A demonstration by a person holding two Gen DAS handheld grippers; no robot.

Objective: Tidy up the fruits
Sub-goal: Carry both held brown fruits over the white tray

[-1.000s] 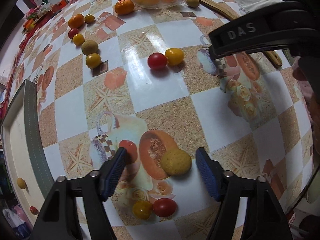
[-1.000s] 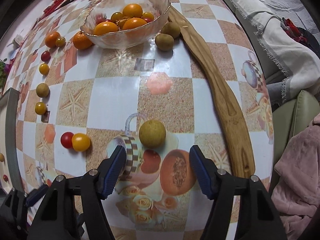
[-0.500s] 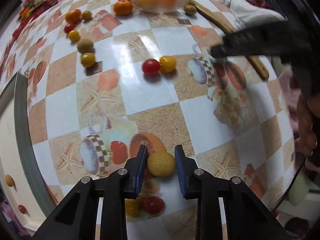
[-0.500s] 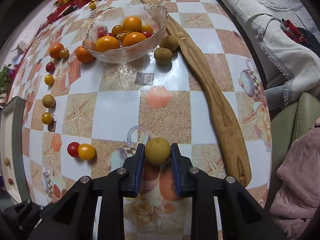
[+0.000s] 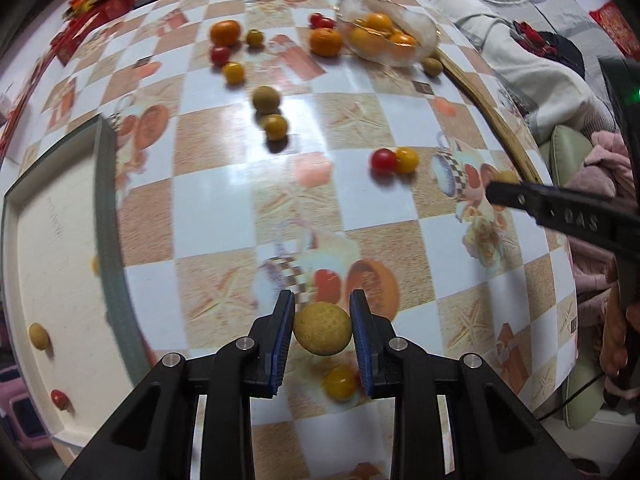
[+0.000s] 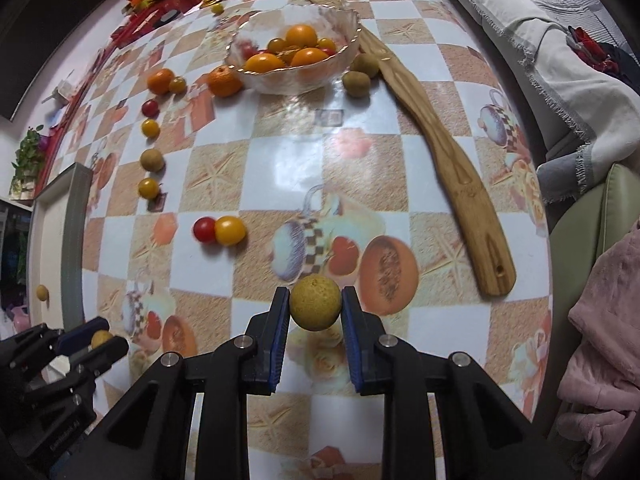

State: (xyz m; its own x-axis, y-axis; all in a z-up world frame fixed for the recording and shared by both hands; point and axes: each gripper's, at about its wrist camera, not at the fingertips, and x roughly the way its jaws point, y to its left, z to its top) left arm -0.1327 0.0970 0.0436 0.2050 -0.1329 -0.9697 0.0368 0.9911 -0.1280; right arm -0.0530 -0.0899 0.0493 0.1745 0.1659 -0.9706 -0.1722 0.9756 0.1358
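My left gripper (image 5: 322, 330) is shut on a tan round fruit (image 5: 322, 334) and holds it above the table. My right gripper (image 6: 315, 307) is shut on a second tan round fruit (image 6: 315, 307), also lifted. A glass bowl (image 6: 256, 76) with oranges and small tomatoes stands at the far side. Loose fruits lie on the checkered tablecloth: a red and a yellow tomato (image 6: 219, 230) together, oranges (image 6: 224, 81), brown fruits (image 6: 357, 81). A cream tray (image 5: 48, 240) at the left holds a few small fruits (image 5: 39, 336).
A long wooden spatula (image 6: 448, 160) lies along the table's right side. A yellow tomato (image 5: 339, 381) lies under my left gripper. Red packets (image 6: 168, 4) crowd the far edge. A sofa with cloth (image 6: 568, 80) runs along the right.
Both grippers closed on their tan fruits and lifted them off the table. The left gripper has swung left, bringing the tray further into view.
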